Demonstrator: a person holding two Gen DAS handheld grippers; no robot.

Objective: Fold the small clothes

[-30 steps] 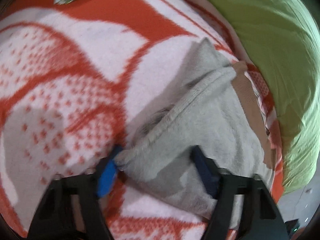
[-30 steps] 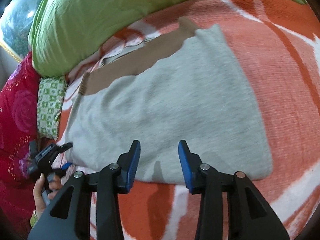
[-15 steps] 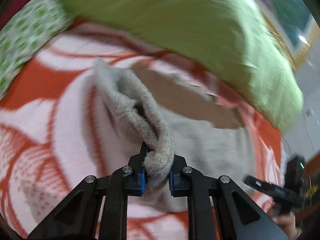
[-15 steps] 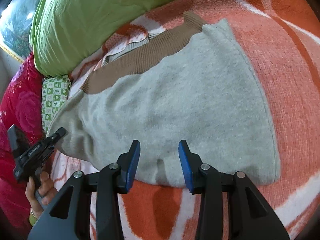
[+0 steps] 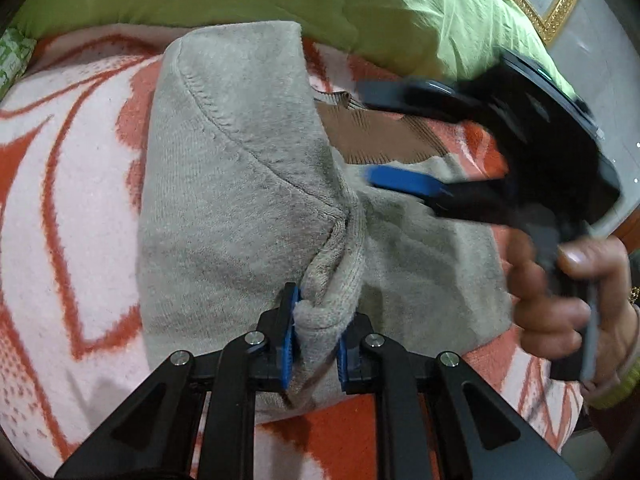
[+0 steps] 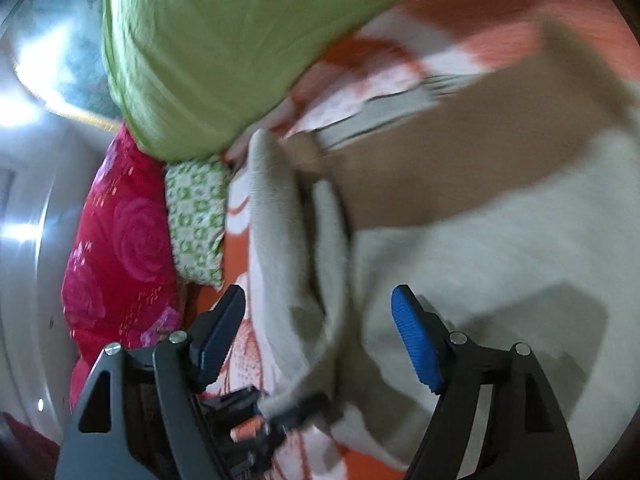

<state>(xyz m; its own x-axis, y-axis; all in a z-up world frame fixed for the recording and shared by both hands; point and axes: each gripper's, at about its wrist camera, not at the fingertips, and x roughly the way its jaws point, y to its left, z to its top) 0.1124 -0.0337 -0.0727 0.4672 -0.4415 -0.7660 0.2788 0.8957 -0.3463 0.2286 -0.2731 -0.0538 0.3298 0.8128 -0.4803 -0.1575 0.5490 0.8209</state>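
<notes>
A grey knitted sweater (image 5: 240, 208) with a brown band (image 5: 376, 136) lies on the orange-and-white blanket (image 5: 68, 184). My left gripper (image 5: 318, 330) is shut on its bunched sleeve cuff (image 5: 332, 280), and the sleeve is lifted and folded over the body. In the right wrist view the same gripper (image 6: 280, 412) shows blurred at the bottom, cuff in its jaws. My right gripper (image 6: 320, 336) hovers over the sweater (image 6: 500, 264) with its jaws opening. The raised sleeve fold (image 6: 288, 264) runs between the fingers, and the pads do not touch it. A hand (image 5: 568, 300) holds that gripper (image 5: 396, 136).
A green duvet (image 6: 224, 48) is heaped along the far side of the blanket. A green-and-white patterned pillow (image 6: 196, 220) and a red floral cushion (image 6: 120, 260) lie at the left. A gold picture frame (image 5: 548, 4) hangs on the wall behind.
My left gripper closed on the sleeve cuff and carried it up and across the sweater's body. My right gripper swung left towards the lifted sleeve and its jaws spread much wider.
</notes>
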